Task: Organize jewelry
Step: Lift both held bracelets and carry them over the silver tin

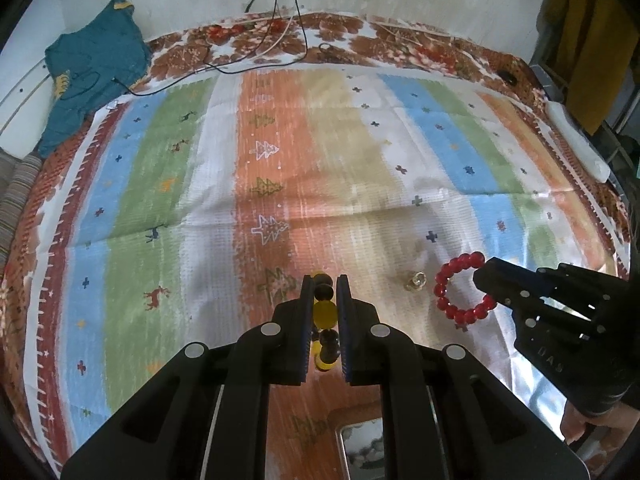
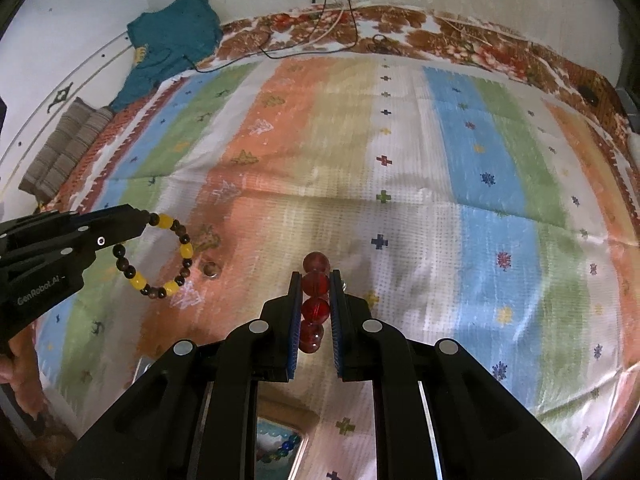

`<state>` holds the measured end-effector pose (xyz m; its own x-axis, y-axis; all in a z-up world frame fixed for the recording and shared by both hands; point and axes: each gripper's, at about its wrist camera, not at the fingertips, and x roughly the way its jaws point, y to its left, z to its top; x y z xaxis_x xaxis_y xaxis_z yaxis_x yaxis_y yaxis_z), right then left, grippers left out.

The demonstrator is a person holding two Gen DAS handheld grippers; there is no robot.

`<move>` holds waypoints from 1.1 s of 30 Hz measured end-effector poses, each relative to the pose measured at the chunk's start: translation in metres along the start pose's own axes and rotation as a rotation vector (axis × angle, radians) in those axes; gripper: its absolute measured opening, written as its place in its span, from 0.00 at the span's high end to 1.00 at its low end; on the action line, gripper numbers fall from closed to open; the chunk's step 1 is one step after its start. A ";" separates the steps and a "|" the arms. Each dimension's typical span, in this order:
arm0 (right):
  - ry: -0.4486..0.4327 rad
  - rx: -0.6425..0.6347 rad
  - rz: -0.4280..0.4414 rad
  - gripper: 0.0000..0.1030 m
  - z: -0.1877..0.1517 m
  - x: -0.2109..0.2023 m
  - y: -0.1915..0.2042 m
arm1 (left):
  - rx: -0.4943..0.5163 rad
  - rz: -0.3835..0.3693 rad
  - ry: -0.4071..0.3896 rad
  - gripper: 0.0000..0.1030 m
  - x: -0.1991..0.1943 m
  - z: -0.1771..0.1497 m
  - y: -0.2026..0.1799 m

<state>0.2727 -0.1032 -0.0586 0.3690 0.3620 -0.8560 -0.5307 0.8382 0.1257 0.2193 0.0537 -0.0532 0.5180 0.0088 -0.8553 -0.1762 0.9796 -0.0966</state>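
**Mia:** The left gripper [image 1: 325, 312] jaws pinch the yellow-and-brown bead bracelet [image 2: 160, 258]. The right gripper [image 2: 316, 312] jaws squeeze the red glass bead bracelet [image 1: 460, 288].

**Ben:** Round beads could slip and drop beside the small ring [image 1: 415, 280] on the striped bed cover [image 1: 280, 160].

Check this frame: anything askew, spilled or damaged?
Nothing stands out. Left claw grips the yellow-and-brown bracelet, right claw the red bracelet; both intact. A small ring lies loose on the cloth.
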 end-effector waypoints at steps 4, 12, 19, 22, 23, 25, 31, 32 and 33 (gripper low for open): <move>-0.030 -0.001 0.005 0.86 -0.005 -0.013 0.004 | 0.011 -0.007 -0.017 0.90 -0.012 -0.005 -0.005; -0.075 -0.004 0.011 0.86 -0.013 -0.035 0.009 | 0.021 -0.036 -0.053 0.90 -0.040 -0.017 -0.016; -0.105 -0.014 0.016 0.86 -0.022 -0.053 0.013 | 0.037 -0.055 -0.072 0.90 -0.057 -0.030 -0.024; -0.119 -0.024 0.017 0.86 -0.026 -0.061 0.016 | 0.042 -0.064 -0.083 0.90 -0.066 -0.035 -0.026; -0.125 -0.030 0.016 0.86 -0.029 -0.065 0.017 | 0.042 -0.067 -0.086 0.90 -0.067 -0.036 -0.026; -0.132 -0.034 0.016 0.86 -0.031 -0.069 0.019 | 0.040 -0.078 -0.095 0.90 -0.074 -0.039 -0.028; -0.149 -0.051 0.027 0.86 -0.040 -0.080 0.025 | 0.048 -0.097 -0.112 0.90 -0.088 -0.051 -0.032; -0.151 -0.051 0.028 0.86 -0.041 -0.081 0.025 | 0.051 -0.098 -0.113 0.90 -0.089 -0.053 -0.033; -0.153 -0.052 0.029 0.86 -0.043 -0.082 0.026 | 0.055 -0.097 -0.114 0.90 -0.090 -0.055 -0.034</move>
<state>0.1957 -0.1284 -0.0062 0.4627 0.4469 -0.7656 -0.5803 0.8056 0.1194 0.1330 0.0090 -0.0008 0.6223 -0.0670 -0.7799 -0.0761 0.9864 -0.1455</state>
